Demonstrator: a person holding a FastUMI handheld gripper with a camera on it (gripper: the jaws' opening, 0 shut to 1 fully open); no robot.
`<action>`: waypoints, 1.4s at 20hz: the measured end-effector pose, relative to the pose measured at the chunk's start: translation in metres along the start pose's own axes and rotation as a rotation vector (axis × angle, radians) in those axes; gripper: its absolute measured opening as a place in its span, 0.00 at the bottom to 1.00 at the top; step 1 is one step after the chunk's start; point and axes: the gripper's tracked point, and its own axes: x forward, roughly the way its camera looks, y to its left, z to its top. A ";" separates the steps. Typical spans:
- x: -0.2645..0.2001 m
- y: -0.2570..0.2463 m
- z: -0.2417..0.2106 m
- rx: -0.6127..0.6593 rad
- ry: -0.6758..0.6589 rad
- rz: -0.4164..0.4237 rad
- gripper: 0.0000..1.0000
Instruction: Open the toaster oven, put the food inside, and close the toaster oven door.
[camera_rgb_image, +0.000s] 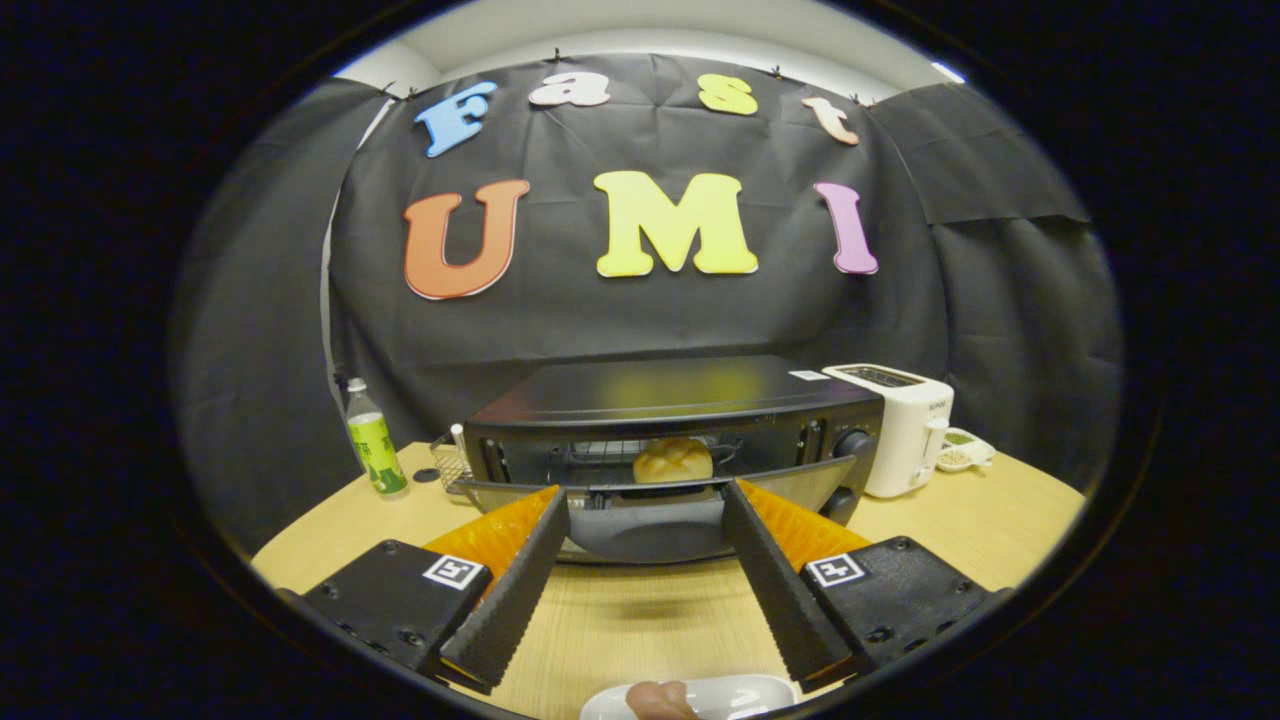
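At twelve o'clock beyond the fingers (545, 520), oven (670, 440), door (650, 520) half-open, bun (673, 460) inside, gripper (645, 510) spread open, empty.

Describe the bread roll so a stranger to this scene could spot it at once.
Find the black toaster oven at the back of the wooden table, beyond the open gripper. Its door hangs partly open, and the bread roll sits on the rack inside. It is the round, golden thing there.
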 end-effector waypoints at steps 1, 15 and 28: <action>0.003 -0.001 0.002 0.007 -0.002 0.003 1.00; -0.022 -0.032 0.037 0.096 0.042 0.007 1.00; -0.172 -0.028 0.185 -0.097 -0.192 0.061 1.00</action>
